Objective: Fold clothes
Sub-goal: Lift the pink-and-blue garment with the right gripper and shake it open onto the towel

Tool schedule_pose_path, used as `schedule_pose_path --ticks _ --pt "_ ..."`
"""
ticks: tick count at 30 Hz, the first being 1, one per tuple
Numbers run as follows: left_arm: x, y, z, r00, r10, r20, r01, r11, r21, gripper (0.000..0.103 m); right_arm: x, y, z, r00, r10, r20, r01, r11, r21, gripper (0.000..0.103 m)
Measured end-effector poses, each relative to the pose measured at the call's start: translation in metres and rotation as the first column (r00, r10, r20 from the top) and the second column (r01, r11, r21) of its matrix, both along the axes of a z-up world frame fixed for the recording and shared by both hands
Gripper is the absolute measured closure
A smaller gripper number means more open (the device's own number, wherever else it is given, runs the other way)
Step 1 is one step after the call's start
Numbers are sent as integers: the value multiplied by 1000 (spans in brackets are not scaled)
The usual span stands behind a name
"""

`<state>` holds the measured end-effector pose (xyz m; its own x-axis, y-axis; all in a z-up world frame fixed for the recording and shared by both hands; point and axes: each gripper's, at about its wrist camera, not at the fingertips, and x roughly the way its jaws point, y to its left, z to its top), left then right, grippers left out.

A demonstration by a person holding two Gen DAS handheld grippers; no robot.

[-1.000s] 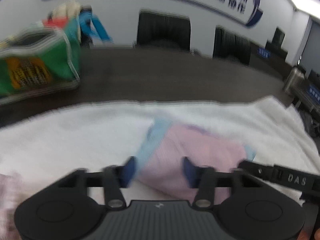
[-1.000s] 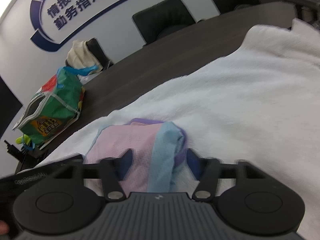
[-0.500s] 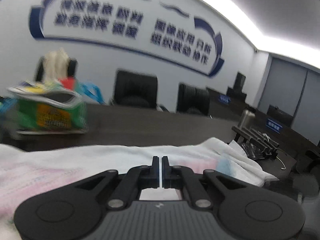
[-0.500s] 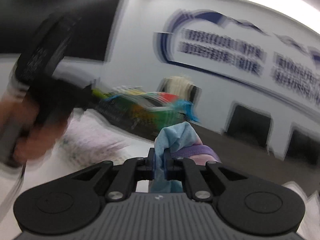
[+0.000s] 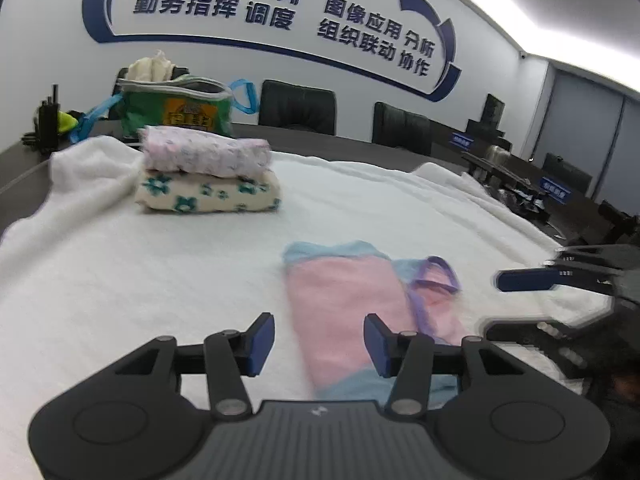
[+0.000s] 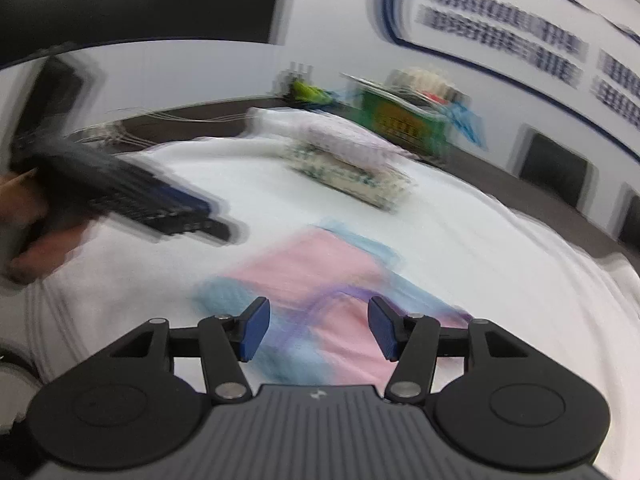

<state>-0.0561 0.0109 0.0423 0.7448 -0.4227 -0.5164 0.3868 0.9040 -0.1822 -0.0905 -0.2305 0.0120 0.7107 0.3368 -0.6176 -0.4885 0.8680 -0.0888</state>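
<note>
Both sets of fingers are spread wide and holding nothing: the left gripper (image 5: pixel 319 338) low over the near end of the pink and blue garment (image 5: pixel 360 300), the right gripper (image 6: pixel 318 330) just above the purple-trimmed side. The garment lies flat and narrow on the white blanket (image 5: pixel 120 280) covering the tabletop. I'd say pinch both near corners evenly, so the layers stay aligned. Farther back sits a stack of folded clothes (image 5: pixel 206 176), then a green bag (image 5: pixel 176 108).
</note>
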Motion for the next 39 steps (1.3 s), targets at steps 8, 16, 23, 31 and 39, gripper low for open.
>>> schedule_pose_path --ticks 8,16,23,31,39 --pt "-25 -49 -27 975 -182 126 141 950 277 44 -7 9 -45 998 -36 -56 41 996 84 96" --pt "-25 -110 -34 952 -263 159 182 900 396 27 -21 -79 -20 942 -326 -86 329 834 444 97" --pt "-3 -69 -16 995 -74 71 63 989 137 90 -33 -98 -31 909 -403 -104 396 759 517 101" --pt "-38 64 3 888 460 19 -444 867 -227 103 -26 -105 -1 908 -419 -15 343 722 601 101" --pt "-43 5 48 965 205 161 -168 961 -220 62 13 -106 112 920 -342 193 174 795 581 101"
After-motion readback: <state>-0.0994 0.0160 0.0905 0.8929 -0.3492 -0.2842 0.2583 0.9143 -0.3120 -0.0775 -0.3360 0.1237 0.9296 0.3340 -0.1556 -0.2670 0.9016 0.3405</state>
